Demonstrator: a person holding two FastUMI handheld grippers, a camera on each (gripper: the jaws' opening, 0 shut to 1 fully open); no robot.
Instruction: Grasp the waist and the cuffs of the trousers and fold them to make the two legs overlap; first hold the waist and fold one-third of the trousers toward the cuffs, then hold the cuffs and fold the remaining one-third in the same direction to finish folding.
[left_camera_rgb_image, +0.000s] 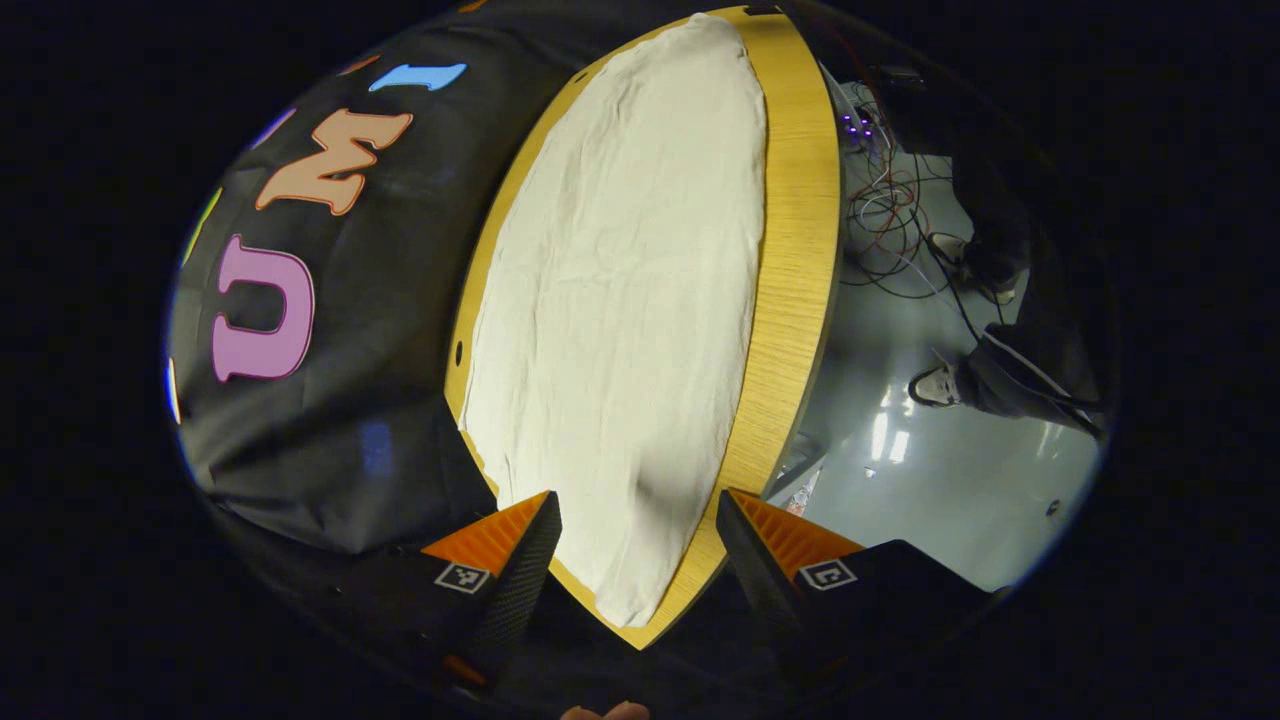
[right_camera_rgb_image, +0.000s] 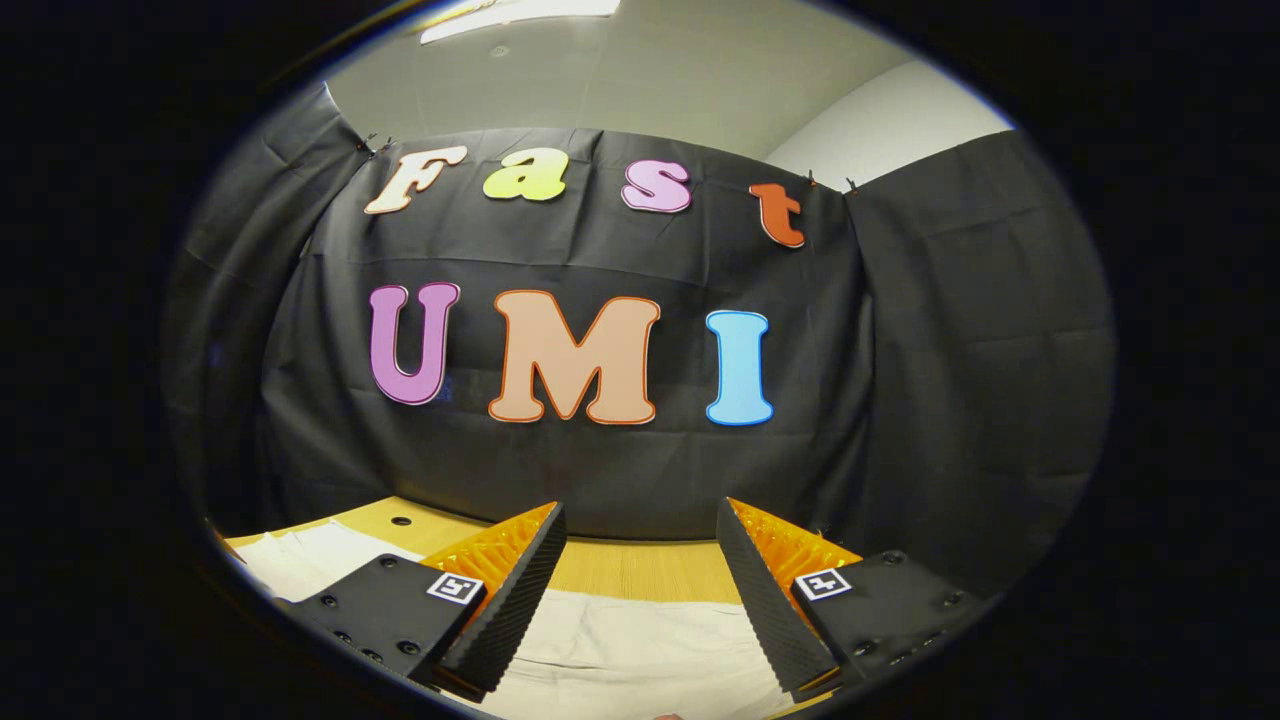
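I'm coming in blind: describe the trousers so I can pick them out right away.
Find the wooden table that stands against the booth's black cloth wall. The trousers lie flat along it, covering most of the top. They are the one pale, off-white, wrinkled fabric there, set off by the bare yellow wood border around them.

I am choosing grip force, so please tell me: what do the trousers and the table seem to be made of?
The trousers look like thin, matte, cream woven cloth, perhaps cotton or linen: fine wrinkles, no shine. The table looks like light wood or wood-look laminate: straight grain lines, smooth surface with a dark edge. Which of the two, I cannot tell.
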